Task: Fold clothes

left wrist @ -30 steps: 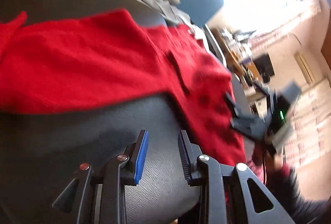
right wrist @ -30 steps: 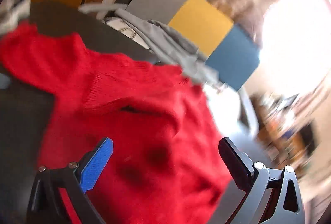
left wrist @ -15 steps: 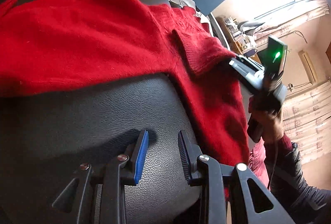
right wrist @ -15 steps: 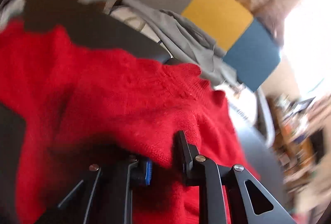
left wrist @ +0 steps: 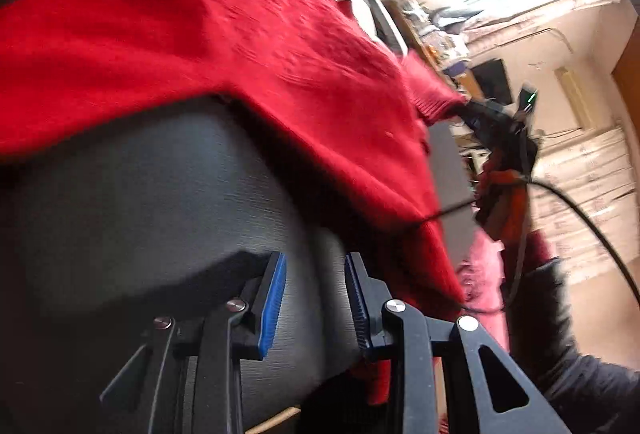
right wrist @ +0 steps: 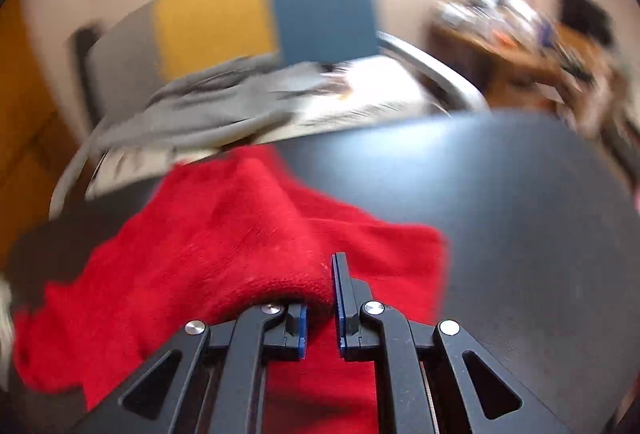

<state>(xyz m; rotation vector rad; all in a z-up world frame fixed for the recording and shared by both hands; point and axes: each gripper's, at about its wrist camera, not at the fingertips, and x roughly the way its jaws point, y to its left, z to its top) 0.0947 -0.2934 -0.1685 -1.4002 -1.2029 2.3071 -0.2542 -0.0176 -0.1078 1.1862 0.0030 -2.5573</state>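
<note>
The fuzzy red sweater point(left wrist: 256, 45) lies spread over my dark, grained tabletop point(left wrist: 160, 193), one edge hanging past the near table edge. My right gripper point(right wrist: 320, 298) pinches a ribbed fold of the sweater, lifted off the surface; bare tabletop lies open to its right. My left gripper point(left wrist: 314, 298) hovers over bare tabletop, its pads slightly apart and holding nothing. Grey clothes point(right wrist: 208, 105) are heaped beyond the far edge.
</note>
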